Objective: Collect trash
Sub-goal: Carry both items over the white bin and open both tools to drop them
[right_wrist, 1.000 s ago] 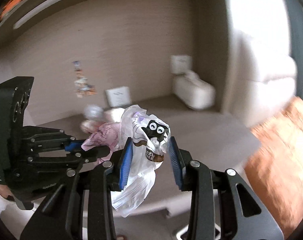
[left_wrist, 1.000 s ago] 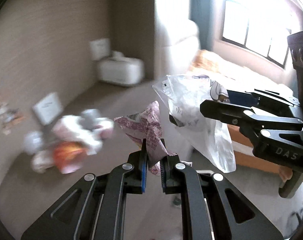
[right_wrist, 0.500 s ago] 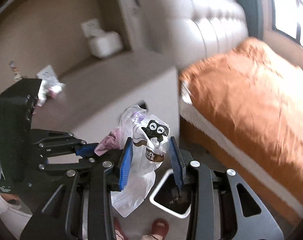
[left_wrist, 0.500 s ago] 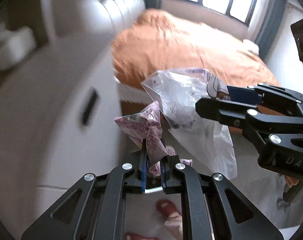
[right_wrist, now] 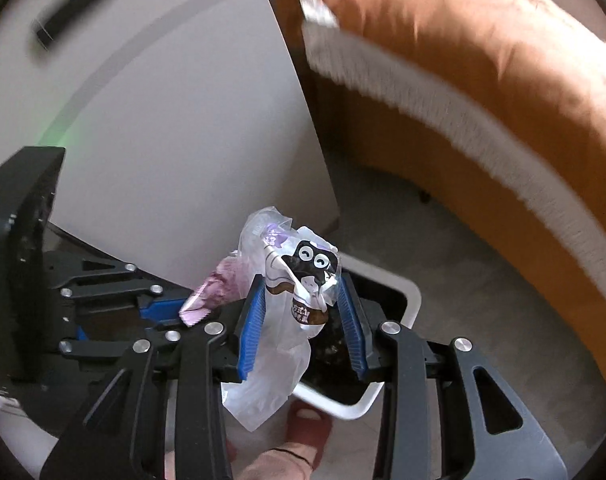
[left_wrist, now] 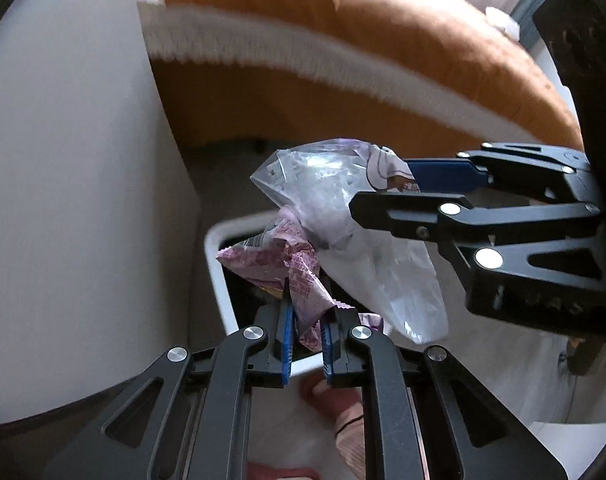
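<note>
Bed (left_wrist: 383, 12): orange cover with a white fringed edge, beyond the bin and above it in both views.
Cabinet (right_wrist: 175, 128): pale, flat-sided, just left of the bin; a dark handle (right_wrist: 73, 8) showed on its upper part.
Floor (right_wrist: 455, 264): grey, under the bin and running on to the bed.
Bin (right_wrist: 413, 294): white rim, dark inside, on the floor between cabinet and bed; some dark litter lay in it.
Right gripper (right_wrist: 303, 320): pointed steeply down over the bin; jaws partly apart and clamped on the bag.
Left gripper (left_wrist: 306, 340): just left of the right one, also over the bin; jaws nearly together, pinching the wrapper.
Bag (right_wrist: 279, 344): clear crumpled plastic with a black cartoon face, held above the bin, its loose end hanging below the jaws.
Wrapper (left_wrist: 279, 264): pink, crumpled, printed, held over the bin's near-left rim and touching the bag.
Foot (right_wrist: 303, 428): in a red slipper, on the floor at the bin's near side.
</note>
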`<state>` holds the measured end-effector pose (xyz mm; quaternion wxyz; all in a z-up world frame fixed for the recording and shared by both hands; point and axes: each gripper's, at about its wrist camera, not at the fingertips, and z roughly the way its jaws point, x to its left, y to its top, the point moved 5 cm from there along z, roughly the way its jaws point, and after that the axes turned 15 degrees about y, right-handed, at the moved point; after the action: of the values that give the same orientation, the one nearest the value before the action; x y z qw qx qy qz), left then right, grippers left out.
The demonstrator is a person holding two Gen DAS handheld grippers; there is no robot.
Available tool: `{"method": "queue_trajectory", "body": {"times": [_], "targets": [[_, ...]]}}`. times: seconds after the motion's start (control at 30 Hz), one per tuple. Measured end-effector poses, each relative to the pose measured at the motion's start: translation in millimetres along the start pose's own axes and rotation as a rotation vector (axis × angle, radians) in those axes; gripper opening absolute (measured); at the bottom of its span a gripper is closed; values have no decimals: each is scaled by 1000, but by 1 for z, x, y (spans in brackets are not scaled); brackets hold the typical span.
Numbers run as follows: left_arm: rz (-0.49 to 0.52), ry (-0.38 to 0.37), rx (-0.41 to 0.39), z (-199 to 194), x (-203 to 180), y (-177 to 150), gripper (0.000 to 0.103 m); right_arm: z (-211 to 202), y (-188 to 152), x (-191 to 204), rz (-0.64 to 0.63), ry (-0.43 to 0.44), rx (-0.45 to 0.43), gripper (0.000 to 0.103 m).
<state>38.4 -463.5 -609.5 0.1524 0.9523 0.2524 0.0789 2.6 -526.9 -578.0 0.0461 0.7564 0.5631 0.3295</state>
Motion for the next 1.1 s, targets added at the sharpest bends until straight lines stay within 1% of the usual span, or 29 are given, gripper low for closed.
{"method": "queue_trajectory", "body": {"times": [0.07, 0.17, 0.2, 0.23, 0.27, 0.3, 0.33, 0.37, 0.4, 0.43, 0.5, 0.53, 0.6, 0.7, 0.8, 0.87, 0.93, 0.97, 1.03, 1.07, 1.1], "targets": [[4, 4, 20, 29, -3, -13, 11, 29, -12, -18, -3, -6, 24, 38], [5, -6, 44, 65, -10, -23, 12, 55, -23, -34, -5, -8, 41, 38], [8, -6, 48, 73, -11, -25, 17, 66, -28, -40, -12, -14, 51, 41], [13, -14, 58, 82, -14, -27, 33, 72, -32, -44, -18, -12, 59, 45], [11, -35, 81, 92, -17, -30, 51, 78, -33, -45, -23, -1, 68, 66], [-2, -52, 103, 101, -19, -32, 100, 85, -36, -48, -35, 7, 80, 101], [-12, -50, 96, 103, -19, -31, 99, 86, -37, -50, -56, -1, 63, 98], [-20, -50, 77, 106, -21, -31, 98, 88, -38, -51, -62, 0, 70, 99], [-15, -53, 77, 108, -23, -30, 98, 92, -41, -53, -66, 2, 103, 99], [-5, -53, 80, 110, -26, -31, 98, 92, -42, -55, -76, -16, 111, 99], [15, -30, 60, 107, -28, -25, 98, 89, -40, -55, -90, -47, 108, 99], [20, -26, 52, 100, -30, -29, 98, 86, -39, -55, -92, -52, 113, 99], [17, -29, 40, 85, -30, -27, 98, 75, -34, -51, -104, -80, 102, 99], [4, -29, 23, 58, -23, -17, 98, 47, -19, -40, -103, -104, 60, 99], [-21, 2, -13, 17, -10, -3, 98, 3, 1, -26, -68, -116, -4, 99], [-47, -3, -38, -14, 0, 7, 98, -32, 18, -10, -48, -99, -57, 99], [-66, -24, -61, -43, 7, 20, 98, -62, 35, 5, -48, -74, -103, 99], [-75, -29, -80, -63, 10, 27, 98, -76, 43, 16, -52, -73, -128, 99], [-93, -14, -125, -95, 15, 40, 98, -105, 62, 34, -63, -76, -171, 99], [-107, -5, -150, -118, 21, 46, 98, -123, 72, 45, -67, -77, -201, 99], [-120, -8, -166, -134, 22, 52, 98, -135, 79, 54, -69, -73, -231, 99]]}}
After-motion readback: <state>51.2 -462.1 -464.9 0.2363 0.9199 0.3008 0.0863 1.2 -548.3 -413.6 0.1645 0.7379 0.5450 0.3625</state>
